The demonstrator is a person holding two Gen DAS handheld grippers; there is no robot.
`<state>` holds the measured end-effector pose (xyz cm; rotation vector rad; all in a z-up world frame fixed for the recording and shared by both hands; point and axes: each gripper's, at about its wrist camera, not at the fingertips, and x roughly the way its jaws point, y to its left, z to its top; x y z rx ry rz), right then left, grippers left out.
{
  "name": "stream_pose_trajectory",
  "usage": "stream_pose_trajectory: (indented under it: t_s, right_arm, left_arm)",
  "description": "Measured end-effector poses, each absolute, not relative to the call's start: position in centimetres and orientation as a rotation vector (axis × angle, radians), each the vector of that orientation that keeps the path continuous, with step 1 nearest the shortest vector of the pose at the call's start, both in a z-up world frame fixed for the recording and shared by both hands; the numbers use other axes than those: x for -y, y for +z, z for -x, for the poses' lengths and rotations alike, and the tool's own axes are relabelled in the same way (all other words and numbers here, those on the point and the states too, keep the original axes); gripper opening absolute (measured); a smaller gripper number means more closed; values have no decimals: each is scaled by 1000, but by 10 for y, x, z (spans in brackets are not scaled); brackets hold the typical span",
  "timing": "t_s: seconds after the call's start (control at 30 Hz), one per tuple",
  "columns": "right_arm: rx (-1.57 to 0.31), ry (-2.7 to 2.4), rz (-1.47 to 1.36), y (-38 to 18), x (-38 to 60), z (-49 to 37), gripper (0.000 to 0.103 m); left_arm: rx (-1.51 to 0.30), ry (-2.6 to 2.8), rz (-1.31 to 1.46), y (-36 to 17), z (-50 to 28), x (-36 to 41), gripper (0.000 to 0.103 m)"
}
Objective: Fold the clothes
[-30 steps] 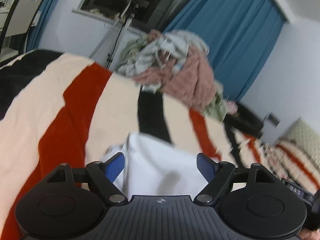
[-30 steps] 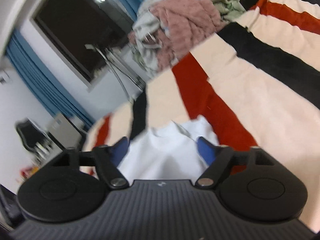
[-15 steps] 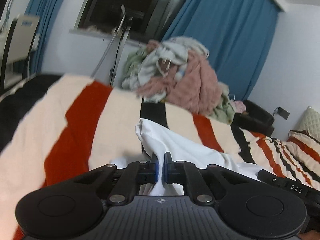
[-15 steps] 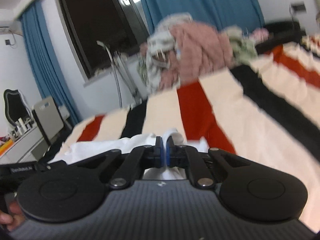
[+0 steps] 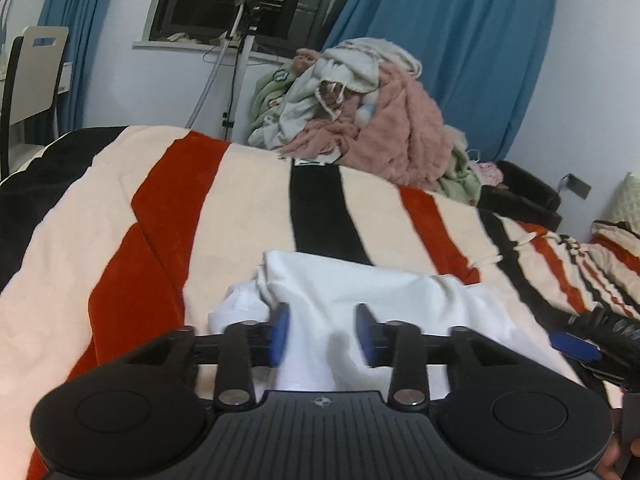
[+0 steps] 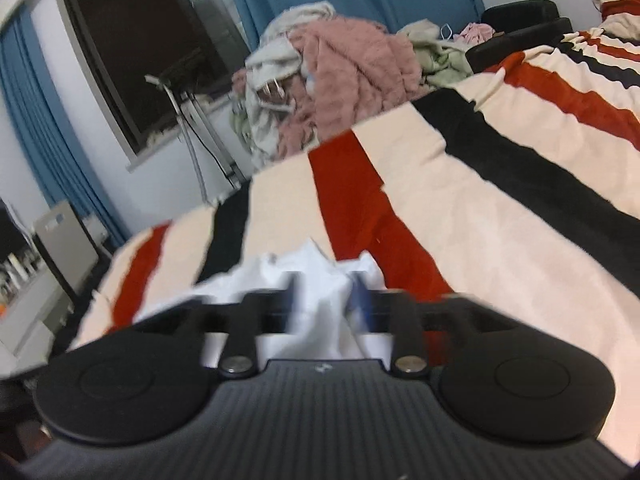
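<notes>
A white garment (image 5: 360, 292) lies bunched on the striped blanket (image 5: 240, 208) of a bed. My left gripper (image 5: 322, 334) is open over its near edge, blue pads apart, cloth between them but not pinched. My right gripper (image 6: 324, 300) is also open, blurred, with a peak of the white garment (image 6: 316, 276) standing between its pads. The right gripper's blue tip also shows at the right edge of the left wrist view (image 5: 576, 346).
A pile of pink, grey and green clothes (image 5: 360, 120) sits at the far edge of the bed. Behind it are blue curtains (image 5: 460, 40), a dark window and a stand (image 5: 236, 60). A chair (image 5: 32, 76) stands at the far left.
Both grippers were shut on the white garment half a second ago and have opened. The garment has dropped back onto the blanket, folded over.
</notes>
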<state>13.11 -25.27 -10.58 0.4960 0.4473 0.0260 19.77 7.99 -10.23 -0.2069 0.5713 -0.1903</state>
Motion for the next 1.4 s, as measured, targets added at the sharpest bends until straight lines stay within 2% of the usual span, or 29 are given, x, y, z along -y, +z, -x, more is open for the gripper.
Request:
stream_pose_trajectory:
  t_s: [0.03,0.1,0.17,0.4,0.53,0.73,0.83,0.87,0.9,0.93,1.0,1.1,1.17,1.23,1.33,1.4]
  right_arm:
    - [-429,28,-510,-102,253,-125,89]
    - [-398,29,-528,-93,252,-112,87]
    - [-398,39,-542,-88,252,-102,87]
    - [-464,79,-722,-91,250,-64,88]
    - [-525,107,-878,-102,249,-40,88]
    - [-689,205,-1199,-150,240,-49,88]
    - [-719,213,-1361,-175,239,-55,88]
    - [-713,196,-1378,-180,240,-57,88]
    - [-705,178,-1395,-184,241,-59,86]
    - [-690,155,-1406,-187,243,-62,79]
    - [-659,112,-1417,-190,249,-69,73]
    - [-637,78,-1404,-192,254,-75,60]
    - [-642,67,-1372,-191,251,-75,40]
    - [-632,67,-1347,-187,251,-70,31]
    - [-608,67,-1306,-173,252,-60,24]
    - [-588,65,-1270,-158,253,-51,23]
  left_arm:
    - [-561,-188,200,-98,-190,-79,59]
    - [-541,-185,186,-89,-174,-77,72]
    - [-522,-181,172,-80,-159,-75,80]
    - [-600,-205,320,-80,-111,-77,85]
    - [-671,-229,450,-87,-88,-80,85]
    - [-772,-267,771,-133,-118,-99,80]
    - [-783,-228,914,-153,-135,-111,71]
    - [-780,-215,947,-158,-139,-115,65]
    - [-777,-202,981,-162,-142,-119,58]
    - [-775,-191,1006,-166,-146,-122,55]
    - [-769,-187,1013,-168,-147,-125,41]
    - [-749,-191,993,-167,-147,-126,27]
    - [-740,-194,964,-163,-146,-124,22]
    - [-725,-205,940,-157,-144,-121,20]
    - [-701,-231,895,-139,-131,-113,18]
    - [-694,-252,875,-123,-123,-107,18]
